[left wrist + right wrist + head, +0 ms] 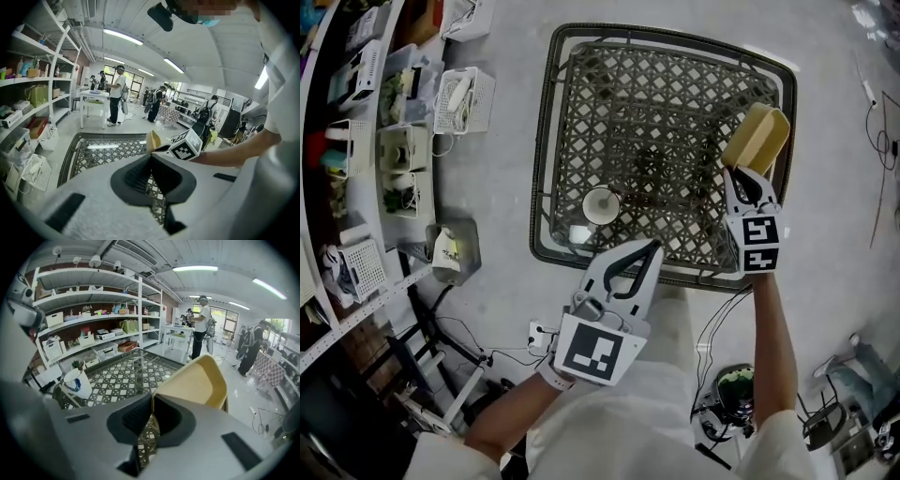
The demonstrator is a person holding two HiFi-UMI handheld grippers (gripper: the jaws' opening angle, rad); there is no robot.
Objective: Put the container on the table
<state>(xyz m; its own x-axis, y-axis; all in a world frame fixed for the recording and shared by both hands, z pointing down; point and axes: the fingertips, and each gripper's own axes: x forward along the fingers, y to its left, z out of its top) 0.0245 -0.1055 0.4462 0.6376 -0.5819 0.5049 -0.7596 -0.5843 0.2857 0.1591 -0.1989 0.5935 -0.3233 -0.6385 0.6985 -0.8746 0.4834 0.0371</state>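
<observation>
Counter [546, 141], lattice: open room mid-top. Container [757, 136], tan, tilted at right rim, clamped by right gripper [746, 174]. Left gripper [652, 248] clenched, empty.

readable text: none, honestly
marker cubes [592, 349]: only black-and-white squares
white cup [77, 383]: blue print, too blurry

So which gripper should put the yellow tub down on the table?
The right gripper: it is shut on the yellow container at its rim and holds it above the table's right side. The left gripper is shut, empty, near the front edge.
</observation>
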